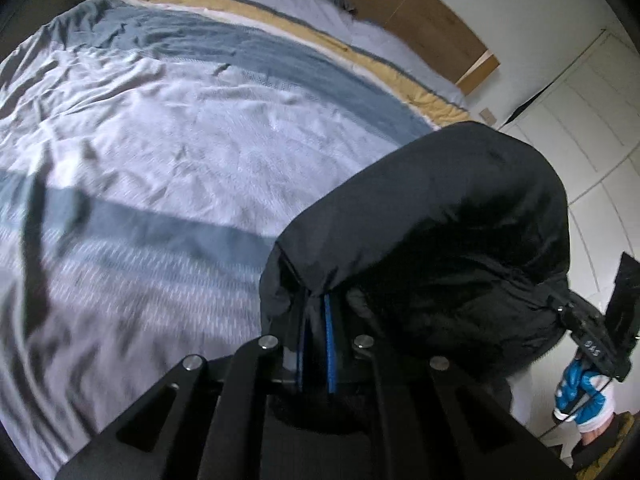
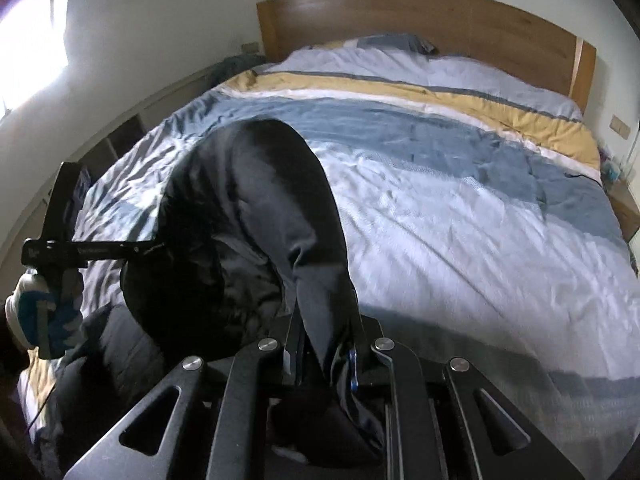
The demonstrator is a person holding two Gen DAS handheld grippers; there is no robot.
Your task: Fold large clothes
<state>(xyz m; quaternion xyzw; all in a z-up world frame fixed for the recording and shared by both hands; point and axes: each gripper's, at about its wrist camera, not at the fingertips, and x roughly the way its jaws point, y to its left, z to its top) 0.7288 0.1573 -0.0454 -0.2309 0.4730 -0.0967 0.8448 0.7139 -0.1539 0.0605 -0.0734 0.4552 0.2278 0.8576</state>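
Observation:
A large black jacket [image 1: 440, 232] hangs above the bed, lifted by both grippers. My left gripper [image 1: 318, 304] is shut on one edge of it, with black cloth pinched between the blue pads. My right gripper [image 2: 320, 340] is shut on another part of the jacket [image 2: 248, 216], whose cloth arches up and away from the jaws. In the right wrist view the left gripper [image 2: 152, 248] shows at the far left, held by a gloved hand [image 2: 44, 320]. The left wrist view shows the right gripper's body at its right edge, with a gloved hand [image 1: 584, 392] under it.
The bed [image 2: 460, 208] carries a rumpled duvet in pale grey, blue, white and yellow bands. A wooden headboard [image 2: 440, 20] stands at its far end. White wardrobe doors [image 1: 592, 128] lie to the right of the bed, a bright window [image 2: 28, 40] and low shelves to the left.

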